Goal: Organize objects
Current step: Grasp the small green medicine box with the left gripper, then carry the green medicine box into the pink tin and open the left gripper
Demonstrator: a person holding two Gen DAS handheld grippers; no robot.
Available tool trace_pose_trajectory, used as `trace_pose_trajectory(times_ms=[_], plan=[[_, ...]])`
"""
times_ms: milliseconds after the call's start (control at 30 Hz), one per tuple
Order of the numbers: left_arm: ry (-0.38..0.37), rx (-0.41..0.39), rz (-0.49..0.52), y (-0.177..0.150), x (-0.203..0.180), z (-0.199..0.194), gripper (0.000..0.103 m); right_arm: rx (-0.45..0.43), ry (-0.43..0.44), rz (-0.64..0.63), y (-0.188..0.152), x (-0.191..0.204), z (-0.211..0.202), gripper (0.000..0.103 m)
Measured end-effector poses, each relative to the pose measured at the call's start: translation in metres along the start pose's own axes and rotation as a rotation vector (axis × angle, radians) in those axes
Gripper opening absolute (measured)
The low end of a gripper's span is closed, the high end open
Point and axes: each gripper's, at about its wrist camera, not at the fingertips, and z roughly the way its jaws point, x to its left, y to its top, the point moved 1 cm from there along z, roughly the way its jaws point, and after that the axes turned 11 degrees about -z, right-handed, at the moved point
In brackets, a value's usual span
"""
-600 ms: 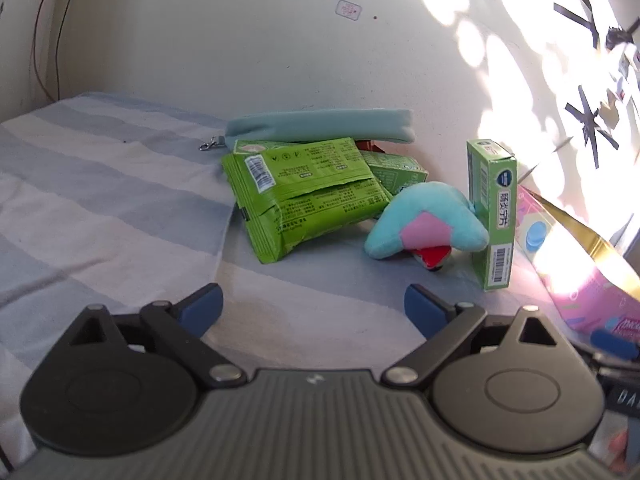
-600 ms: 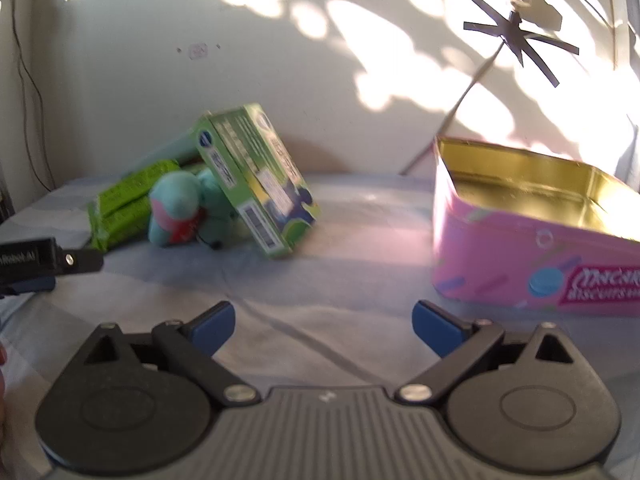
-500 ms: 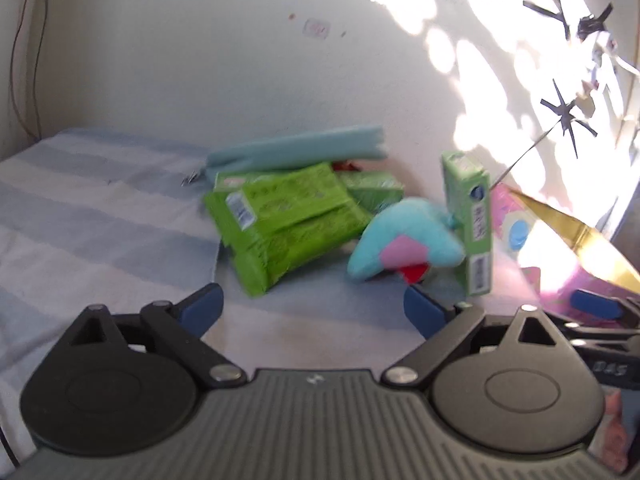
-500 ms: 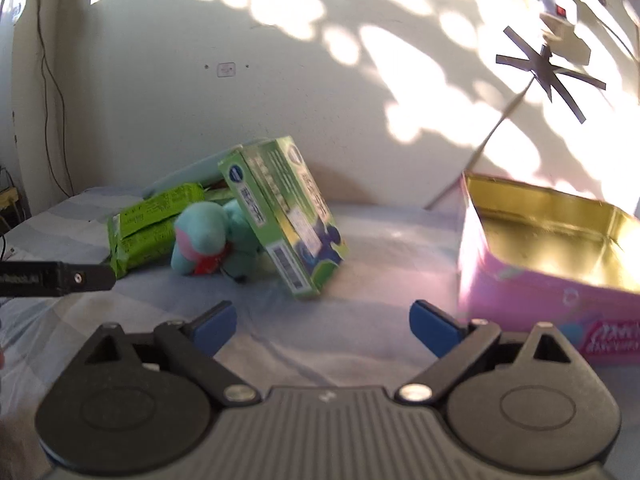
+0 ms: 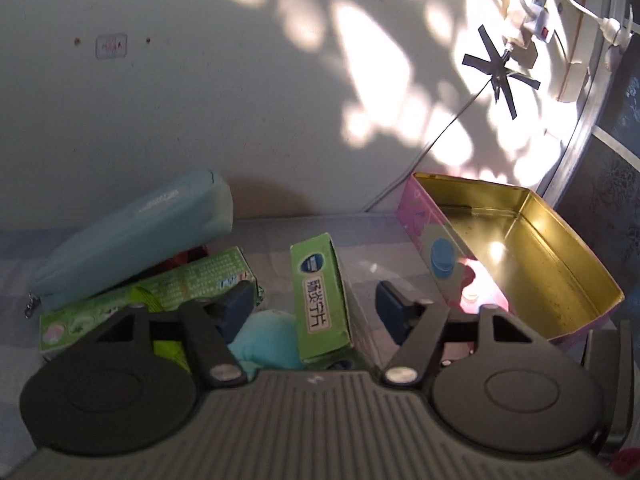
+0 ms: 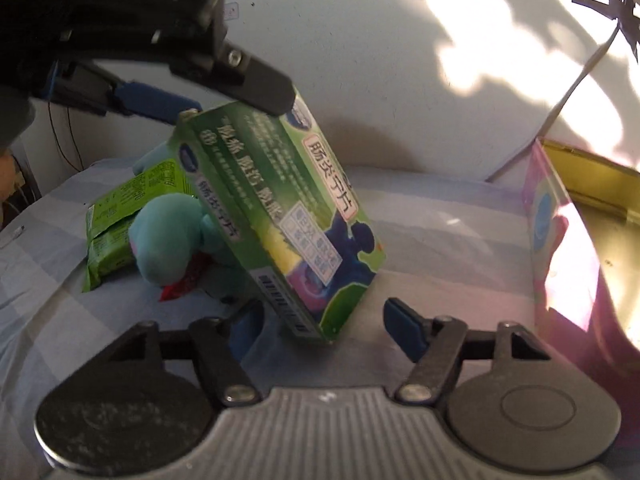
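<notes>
The left claw [image 5: 316, 306] is spread wide, and the top end of the green box [image 5: 320, 292] is seen between its two blue fingertips [image 5: 240, 304]. In the right wrist view the left claw [image 6: 224, 92] is seen above the box [image 6: 280, 216], with one black finger lying against the upper edge; whether the box is actually gripped cannot be told. The right claw [image 6: 324, 324] is also spread wide, with the lower corner of the tilted box set between its fingertips [image 6: 404, 328], and no pinch is shown there.

The box is leaned against a teal plush toy [image 6: 176, 232] on a striped bedsheet [image 6: 440, 216]. Green snack packets [image 5: 152, 292] are lain just behind the toy, and a light blue pouch [image 5: 136, 236] is propped on top of them against the wall [image 5: 240, 80]. An open pink tin [image 5: 520, 252] with a gold inside is set near the box, to its right, apart from it.

Compared with half a second ago, both claws are found much closer to the box: then it was seen well ahead of each, and now it is framed between the fingertips of both. The left claw, earlier only a sliver at the edge of the right wrist view, is now spread across its upper left. The spread of both claws is unchanged.
</notes>
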Motion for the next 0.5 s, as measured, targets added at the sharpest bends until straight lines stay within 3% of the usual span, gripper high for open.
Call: trace_pose_trajectory(times_ms=[33, 67, 200, 367, 500], plan=[[-0.016, 0.017, -0.048, -0.003, 0.008, 0.002, 0.042, -0.005, 0.011, 0.01, 0.001, -0.004, 0.002, 0.056], [-0.026, 0.022, -0.086, -0.008, 0.014, 0.0, 0.039, 0.0, 0.016, 0.01, 0.002, -0.006, 0.003, 0.047], [-0.104, -0.01, -0.172, -0.02, 0.023, -0.031, 0.038, -0.048, 0.045, 0.012, -0.008, 0.0, -0.02, 0.038], [-0.239, -0.026, -0.233, -0.054, 0.016, -0.082, 0.038, -0.131, -0.029, -0.074, -0.039, 0.028, -0.093, 0.037], [-0.301, 0.006, -0.229, -0.097, 0.011, -0.102, 0.039, -0.101, -0.021, -0.064, -0.066, 0.037, -0.133, 0.038]])
